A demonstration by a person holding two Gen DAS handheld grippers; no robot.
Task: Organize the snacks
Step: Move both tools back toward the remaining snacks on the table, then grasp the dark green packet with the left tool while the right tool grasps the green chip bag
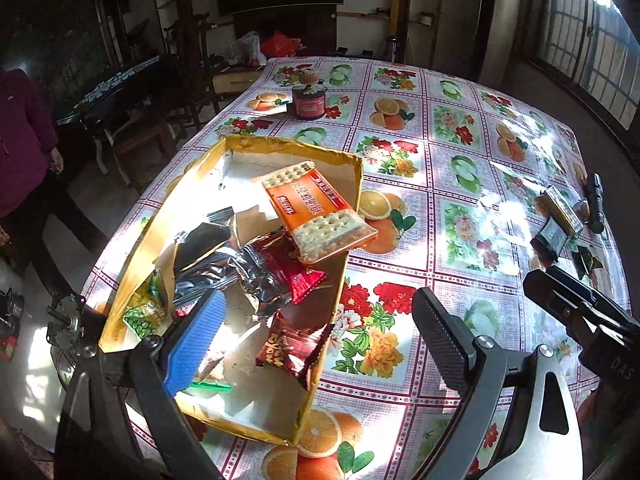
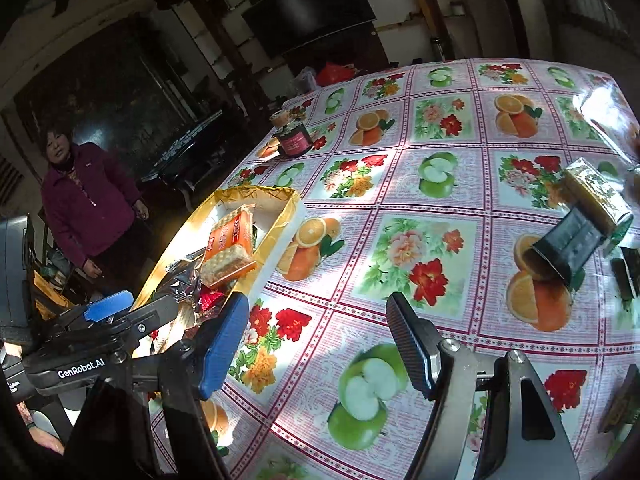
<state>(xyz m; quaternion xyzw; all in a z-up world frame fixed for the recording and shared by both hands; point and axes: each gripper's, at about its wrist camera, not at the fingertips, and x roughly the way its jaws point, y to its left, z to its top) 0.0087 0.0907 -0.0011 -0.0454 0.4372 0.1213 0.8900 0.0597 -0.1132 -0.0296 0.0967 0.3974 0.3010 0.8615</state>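
A big table (image 1: 440,208) under a shiny cloth with oranges, apples and flowers printed on it. On the left side of it, a flat gold box (image 1: 124,280) with a white inside, full of snacks. On top of the pile, an orange cracker pack (image 1: 316,208), tilted, with one end sticking out over the box's right wall. Under it, a silver wrapper (image 1: 224,264) and a red wrapper (image 1: 296,272), plus a green pea packet (image 1: 148,308) in the left corner and another dark red packet (image 1: 292,348) leaning on the right wall. Left gripper (image 1: 320,340) up above the near end of the box, jaws wide apart, nothing between them, blue pad over the box and black pad over the cloth. Right gripper (image 2: 320,344) over the bare cloth just right of the box, jaws well apart too, nothing held, only a printed apple and flowers below. More snacks well apart from the box, at the far right of the table: a yellow pack (image 2: 596,192) resting on a black pack (image 2: 568,248), and small dark packets (image 2: 628,276) beside them. A dark jar (image 1: 308,100) near the far edge of the table. A person in a purple jacket (image 2: 88,208) standing past the table on the left.
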